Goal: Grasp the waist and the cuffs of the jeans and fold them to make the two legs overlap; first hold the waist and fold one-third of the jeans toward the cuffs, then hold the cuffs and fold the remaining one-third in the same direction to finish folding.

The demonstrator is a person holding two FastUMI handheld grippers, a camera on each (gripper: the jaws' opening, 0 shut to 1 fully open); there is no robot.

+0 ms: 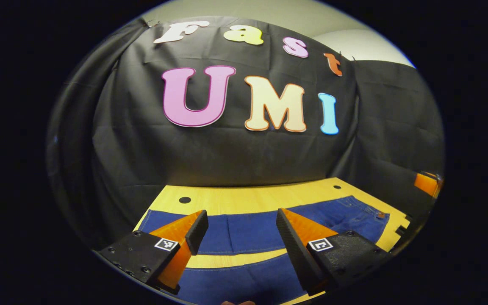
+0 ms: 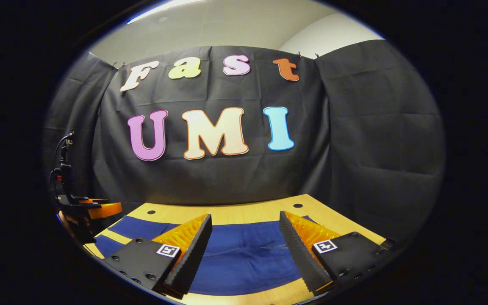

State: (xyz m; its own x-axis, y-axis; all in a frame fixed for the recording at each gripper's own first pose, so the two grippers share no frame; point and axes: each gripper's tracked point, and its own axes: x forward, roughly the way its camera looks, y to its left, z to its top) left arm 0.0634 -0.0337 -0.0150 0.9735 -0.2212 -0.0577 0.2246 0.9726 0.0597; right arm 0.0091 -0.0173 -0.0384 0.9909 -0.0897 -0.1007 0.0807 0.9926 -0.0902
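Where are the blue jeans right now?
The blue denim jeans lie spread flat on the yellow wooden table, legs apart, beyond both open hand-held grippers.

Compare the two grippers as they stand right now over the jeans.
The left gripper hangs over the two legs of the jeans, with a strip of bare table between them; the right gripper hangs over an unbroken stretch of cloth. Both are open, holding nothing.
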